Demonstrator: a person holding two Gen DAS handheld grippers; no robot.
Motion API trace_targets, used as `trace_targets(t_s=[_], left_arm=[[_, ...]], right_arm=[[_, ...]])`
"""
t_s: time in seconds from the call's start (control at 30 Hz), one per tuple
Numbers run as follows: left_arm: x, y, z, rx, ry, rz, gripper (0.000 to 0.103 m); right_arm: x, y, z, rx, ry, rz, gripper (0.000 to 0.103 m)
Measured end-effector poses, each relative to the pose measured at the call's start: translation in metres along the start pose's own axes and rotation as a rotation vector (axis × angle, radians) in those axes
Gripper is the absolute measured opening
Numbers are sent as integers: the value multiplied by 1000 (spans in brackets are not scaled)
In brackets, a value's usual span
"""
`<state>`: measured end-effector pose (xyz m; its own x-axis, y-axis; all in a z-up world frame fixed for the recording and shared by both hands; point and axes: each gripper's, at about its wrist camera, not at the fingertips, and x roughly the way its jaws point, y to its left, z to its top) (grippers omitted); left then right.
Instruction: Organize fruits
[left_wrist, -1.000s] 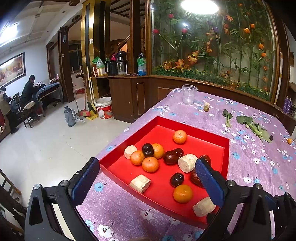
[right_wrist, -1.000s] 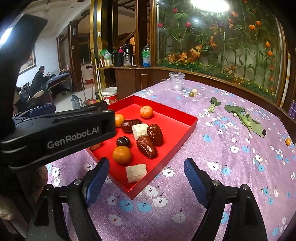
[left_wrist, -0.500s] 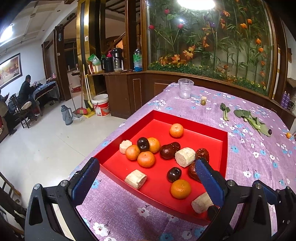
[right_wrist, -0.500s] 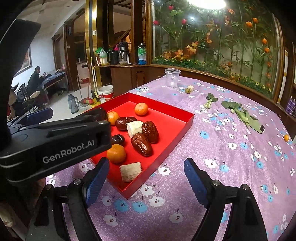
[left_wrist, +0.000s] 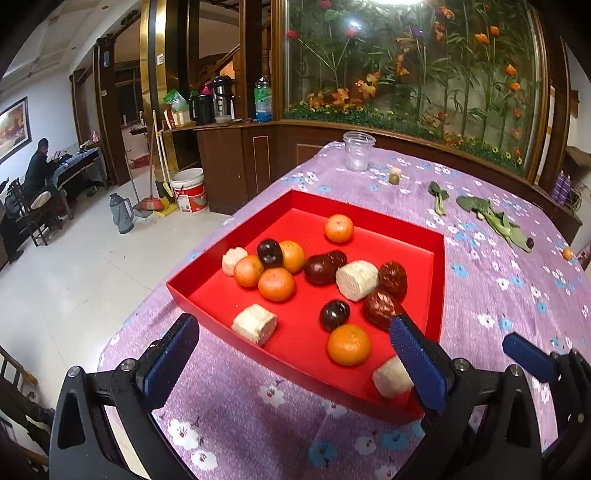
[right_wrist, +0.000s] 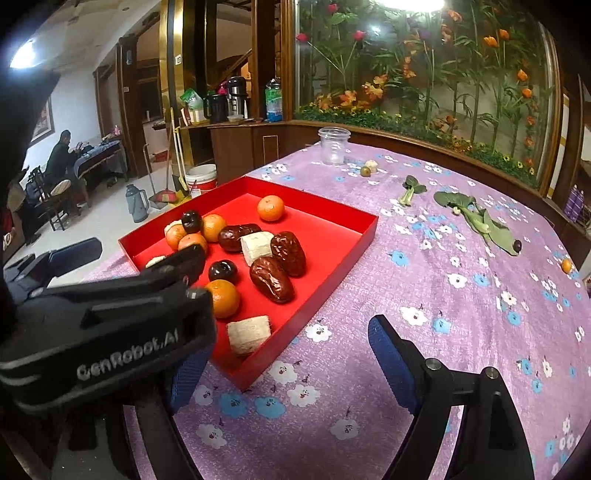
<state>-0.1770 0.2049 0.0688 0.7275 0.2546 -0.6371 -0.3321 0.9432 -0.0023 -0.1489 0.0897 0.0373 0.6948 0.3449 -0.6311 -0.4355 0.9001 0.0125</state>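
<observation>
**Fruit all mixed in the red tray, sorting not yet begun**

Fruit is the job, and neither claw has any. The left claw (left_wrist: 291, 354) hangs released over the near rim of the red tray (left_wrist: 436, 280), jaws wide apart with nothing between them. The right claw (right_wrist: 280, 354) is likewise released and empty, above the near corner of the tray and the flowered cloth of the bench (right_wrist: 461, 332).

Just beyond the left claw lie an orange (left_wrist: 349, 344), a dark plum (left_wrist: 334, 314) and a pale cut chunk (left_wrist: 255, 324) (possibly sugarcane, hard to tell). Further in, three oranges (left_wrist: 276, 283) bunch with another plum (left_wrist: 269, 252), and wrinkled red dates (left_wrist: 392, 280) touch a second pale chunk (left_wrist: 357, 279). One orange (left_wrist: 338, 228) sits apart near the far wall.

Judging by this jumble, no kind has been gathered together; the whole sort is left. Beyond the tray stand a clear cup (left_wrist: 358, 150) and loose greens (left_wrist: 491, 218).
</observation>
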Motion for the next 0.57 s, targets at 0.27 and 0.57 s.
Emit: trace_targets(t_s=[0.27, 0.57], left_arm=[[-6, -3, -8, 5, 13, -22, 103], [-15, -6, -11, 17, 3, -19, 103]], right_arm=[[-5, 4, 0, -10, -4, -10, 88], [-10, 2, -1, -3, -1, -32, 89]])
